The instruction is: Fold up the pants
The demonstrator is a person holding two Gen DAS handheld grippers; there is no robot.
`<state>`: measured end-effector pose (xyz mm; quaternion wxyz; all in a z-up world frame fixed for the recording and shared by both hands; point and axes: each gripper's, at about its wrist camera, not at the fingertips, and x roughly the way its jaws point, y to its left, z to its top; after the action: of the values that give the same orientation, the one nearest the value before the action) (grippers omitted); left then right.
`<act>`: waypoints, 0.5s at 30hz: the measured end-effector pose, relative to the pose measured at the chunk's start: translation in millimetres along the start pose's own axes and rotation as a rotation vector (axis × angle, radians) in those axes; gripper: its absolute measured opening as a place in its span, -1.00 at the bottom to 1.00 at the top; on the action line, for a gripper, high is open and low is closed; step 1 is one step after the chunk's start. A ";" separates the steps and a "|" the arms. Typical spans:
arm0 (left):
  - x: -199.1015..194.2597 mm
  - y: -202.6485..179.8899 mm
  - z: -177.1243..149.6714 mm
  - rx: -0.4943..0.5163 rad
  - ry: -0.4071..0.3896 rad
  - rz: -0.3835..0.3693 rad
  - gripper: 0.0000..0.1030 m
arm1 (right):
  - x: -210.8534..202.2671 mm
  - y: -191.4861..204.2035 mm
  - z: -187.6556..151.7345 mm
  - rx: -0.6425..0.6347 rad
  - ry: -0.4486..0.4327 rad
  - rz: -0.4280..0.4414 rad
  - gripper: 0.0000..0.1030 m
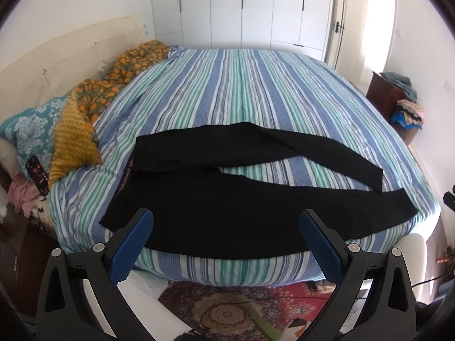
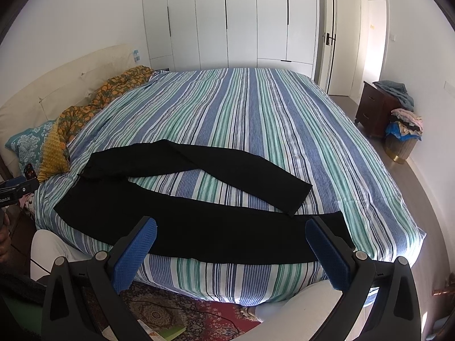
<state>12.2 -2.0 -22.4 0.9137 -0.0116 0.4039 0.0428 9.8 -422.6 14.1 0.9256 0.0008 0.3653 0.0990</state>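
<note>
Black fabric pants (image 1: 216,216) lie flat near the front edge of the blue-green striped bed cover (image 1: 241,85), legs splayed in a V, waist on the left. Left gripper (image 1: 227,224) and right gripper (image 2: 231,233) both hover with jaws wide apart, holding nothing. Risks — near leg overhangs the bed edge and could slide off; a shallow pinch may grab the cover too, or only one layer.

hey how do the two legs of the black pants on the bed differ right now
The near leg lies along the bed's front edge, fairly straight; the far leg angles away from it, leaving a wedge of striped bedspread between them. The near leg looks wider, the far one narrower. Both are black, flat and untouched by either gripper.
</note>
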 end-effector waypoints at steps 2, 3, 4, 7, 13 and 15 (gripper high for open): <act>3.3 0.7 -2.0 0.009 0.012 0.022 0.99 | -1.0 -1.9 0.3 0.015 -0.003 0.004 1.00; 5.7 1.7 -2.9 0.012 0.019 0.032 0.99 | -1.8 -1.7 0.7 0.016 -0.006 0.005 1.00; 8.3 2.2 -4.0 0.014 0.030 0.044 0.99 | -3.0 -0.7 0.8 0.011 -0.007 0.002 1.00; 14.3 3.6 -6.4 0.016 0.053 0.069 0.99 | -3.0 0.8 -0.7 -0.005 0.002 -0.013 1.00; 16.6 2.7 -9.3 0.023 0.064 0.071 0.99 | 0.5 -4.5 -1.7 0.023 0.031 -0.019 1.00; 17.8 1.5 -9.9 0.029 0.068 0.075 0.99 | -0.8 -5.1 -0.9 0.025 0.028 -0.023 1.00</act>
<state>16.7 0.2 -42.2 0.8974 0.0156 0.4353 0.0707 9.5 -427.8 13.6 0.9214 0.0065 0.3795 0.0837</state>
